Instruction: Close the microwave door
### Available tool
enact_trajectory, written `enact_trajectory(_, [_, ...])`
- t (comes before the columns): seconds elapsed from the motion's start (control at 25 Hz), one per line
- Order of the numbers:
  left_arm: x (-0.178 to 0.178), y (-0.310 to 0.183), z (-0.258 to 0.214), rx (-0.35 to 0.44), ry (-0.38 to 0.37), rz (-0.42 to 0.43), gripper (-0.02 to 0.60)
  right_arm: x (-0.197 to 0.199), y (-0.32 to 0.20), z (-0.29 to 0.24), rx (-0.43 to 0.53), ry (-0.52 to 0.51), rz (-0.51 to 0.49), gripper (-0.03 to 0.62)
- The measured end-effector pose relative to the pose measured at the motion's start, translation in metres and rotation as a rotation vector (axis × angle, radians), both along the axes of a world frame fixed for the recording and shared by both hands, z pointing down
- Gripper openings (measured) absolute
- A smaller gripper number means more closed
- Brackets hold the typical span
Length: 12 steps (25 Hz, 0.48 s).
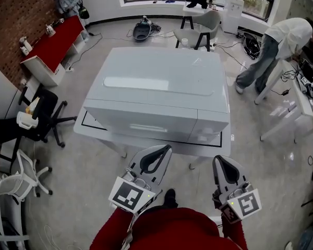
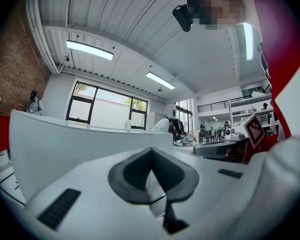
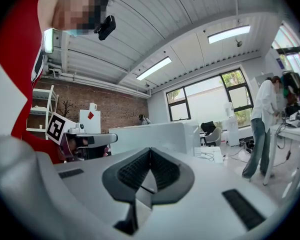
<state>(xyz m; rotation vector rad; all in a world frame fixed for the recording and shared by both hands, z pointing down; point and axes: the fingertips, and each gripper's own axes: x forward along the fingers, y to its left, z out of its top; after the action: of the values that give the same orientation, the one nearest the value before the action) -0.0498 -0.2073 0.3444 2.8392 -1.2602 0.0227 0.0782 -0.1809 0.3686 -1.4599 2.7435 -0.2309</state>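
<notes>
Room's cluttered around the bench: black office chair point(image 1: 41, 113) off the left side, red-topped cabinet point(image 1: 55, 43) along the brick wall, a person point(image 1: 281, 43) bent over a white desk point(image 1: 302, 100) to the right, another chair point(image 1: 203, 27) behind near the windows. All of it is well apart from the white table point(image 1: 219, 146).

Left gripper point(image 1: 157, 152) and right gripper point(image 1: 225, 165) are both level, just short of the table's near edge and apart from the front panel. Both have jaws pressed together with nothing in them.

The head view looks steeply down, so the front face is squashed and I can't make out a handle or controls. In both gripper views each gripper's own body covers the lower part of the box. Red sleeves point(image 1: 167, 228) are cut off at the bottom.

Microwave point(image 1: 159, 87): white, sits mid-table inside a black outline, door side toward the grippers. Door looks flush with the front, shut.
</notes>
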Motion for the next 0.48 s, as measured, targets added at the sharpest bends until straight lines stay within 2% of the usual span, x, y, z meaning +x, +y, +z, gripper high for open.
enact_trajectory(0.24, [-0.011, 0.012, 0.006, -0.02, 0.0, -0.028, 0.009, -0.001, 0.001, -0.008, 0.032, -0.014, 0.003, 0.012])
enact_trajectory(0.4, [-0.019, 0.02, 0.008, -0.035, 0.022, -0.066, 0.009, 0.004, 0.005, 0.001, -0.001, 0.005, 0.012, 0.012])
enact_trajectory(0.48, [-0.023, 0.025, 0.01, -0.04, 0.027, -0.08, 0.009, 0.004, 0.006, -0.004, 0.022, -0.006, 0.017, 0.012])
